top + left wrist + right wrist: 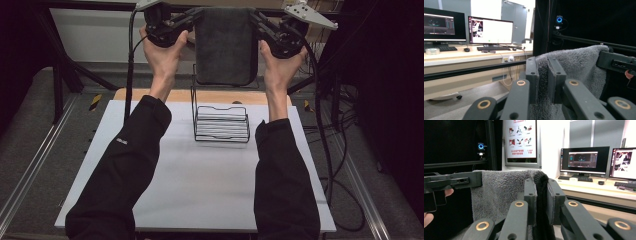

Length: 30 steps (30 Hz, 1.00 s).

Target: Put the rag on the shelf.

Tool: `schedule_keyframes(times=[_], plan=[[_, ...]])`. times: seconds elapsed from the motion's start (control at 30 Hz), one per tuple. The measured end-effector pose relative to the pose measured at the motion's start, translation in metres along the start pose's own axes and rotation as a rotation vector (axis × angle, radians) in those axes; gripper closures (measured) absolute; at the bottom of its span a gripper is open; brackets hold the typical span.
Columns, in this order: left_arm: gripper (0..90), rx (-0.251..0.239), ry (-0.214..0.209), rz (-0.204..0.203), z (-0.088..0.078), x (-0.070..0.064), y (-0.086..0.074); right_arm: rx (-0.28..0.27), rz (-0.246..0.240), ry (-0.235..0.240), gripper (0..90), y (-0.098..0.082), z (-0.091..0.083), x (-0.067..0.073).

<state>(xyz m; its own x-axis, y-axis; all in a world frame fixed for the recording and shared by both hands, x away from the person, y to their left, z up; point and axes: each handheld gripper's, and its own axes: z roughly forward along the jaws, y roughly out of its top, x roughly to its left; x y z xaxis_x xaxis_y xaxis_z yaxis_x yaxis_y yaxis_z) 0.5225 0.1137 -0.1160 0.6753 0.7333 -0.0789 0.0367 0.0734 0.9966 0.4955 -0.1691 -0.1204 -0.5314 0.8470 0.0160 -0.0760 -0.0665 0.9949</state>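
Observation:
A dark grey towel (pixel 225 45) hangs flat in the air above the far end of the table, held by its two top corners. My left gripper (pixel 196 15) is shut on the top left corner and my right gripper (pixel 256 17) on the top right corner. In the left gripper view the towel (pixel 574 65) is pinched between the black jaws of my left gripper (pixel 543 75). In the right gripper view the towel's (pixel 499 190) folded edge sits clamped in my right gripper (pixel 540 195). A black wire rack (pixel 221 122) stands on the table right below the towel.
The white table top (pixel 200 180) has a wooden strip (pixel 150 95) along its far edge. Cables (pixel 340 150) trail down the right side. Black frame bars (pixel 65 65) stand at the far left. Desks with monitors (pixel 490 31) lie beyond the work area.

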Motion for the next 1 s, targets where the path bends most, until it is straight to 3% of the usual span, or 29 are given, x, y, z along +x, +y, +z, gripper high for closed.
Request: schedule_keyframes(times=[0.27, 1.0], plan=[[80.2, 0.024, -0.012, 0.004, 0.000, 0.005, -0.011, 0.030, -0.007, 0.001, 80.7, -0.009, 0.002, -0.001], [80.2, 0.085, -0.071, 0.038, -0.011, 0.000, -0.047, 0.082, 0.035, 0.022, 80.7, -0.051, -0.013, -0.005]])
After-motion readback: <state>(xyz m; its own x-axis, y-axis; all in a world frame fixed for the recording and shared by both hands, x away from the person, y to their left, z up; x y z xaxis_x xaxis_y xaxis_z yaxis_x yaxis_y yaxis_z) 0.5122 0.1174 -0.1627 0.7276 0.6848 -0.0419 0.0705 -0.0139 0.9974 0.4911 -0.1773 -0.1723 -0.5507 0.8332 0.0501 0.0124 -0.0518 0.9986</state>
